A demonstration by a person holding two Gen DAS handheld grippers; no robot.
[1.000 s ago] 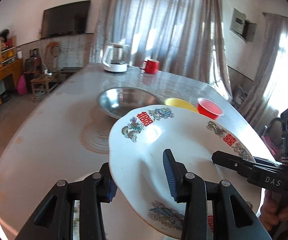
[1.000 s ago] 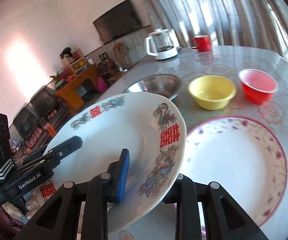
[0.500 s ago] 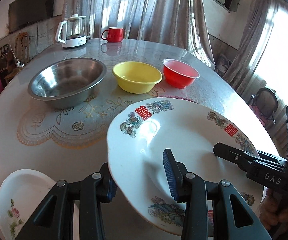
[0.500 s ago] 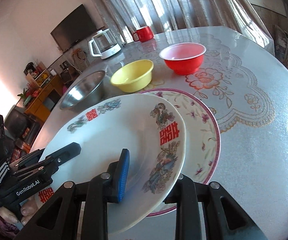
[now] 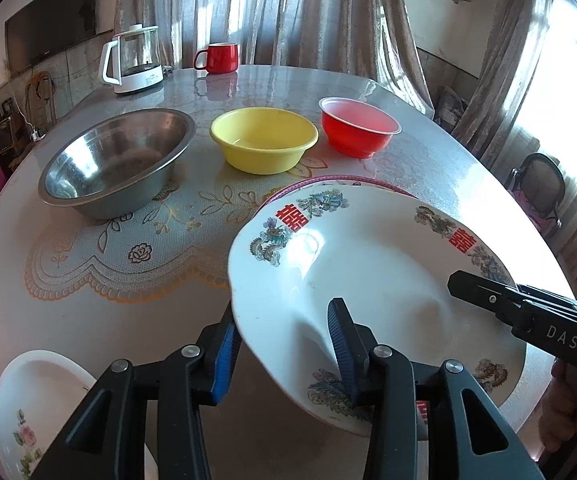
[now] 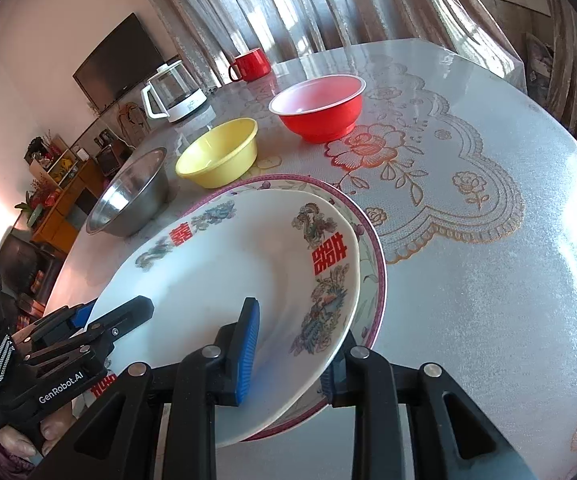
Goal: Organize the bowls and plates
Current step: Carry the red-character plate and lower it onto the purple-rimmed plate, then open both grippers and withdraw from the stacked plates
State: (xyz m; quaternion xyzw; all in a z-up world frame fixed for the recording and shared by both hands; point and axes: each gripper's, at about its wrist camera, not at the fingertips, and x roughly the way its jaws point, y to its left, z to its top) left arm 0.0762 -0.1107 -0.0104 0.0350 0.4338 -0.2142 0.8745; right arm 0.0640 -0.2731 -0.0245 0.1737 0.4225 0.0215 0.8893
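blocked ahead: yellow bowl (image 5: pixel 263 139), red bowl (image 5: pixel 358 132) | open: table (image 6: pixel 488 300) right

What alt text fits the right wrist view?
Both the right gripper and left gripper clamp a white dragon-patterned plate over a pink-rimmed plate. Beyond stand red, yellow and steel bowls.

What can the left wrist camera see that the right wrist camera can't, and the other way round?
Only the left wrist view shows the small white floral dish at its near left, and the chair beyond the table.

Only the right wrist view shows the wooden shelf of clutter by the wall and most of the pink-rimmed plate under the white plate.

Both show the white plate pinched by the left gripper and right gripper, plus the steel bowl, yellow bowl, red bowl, kettle and red mug.
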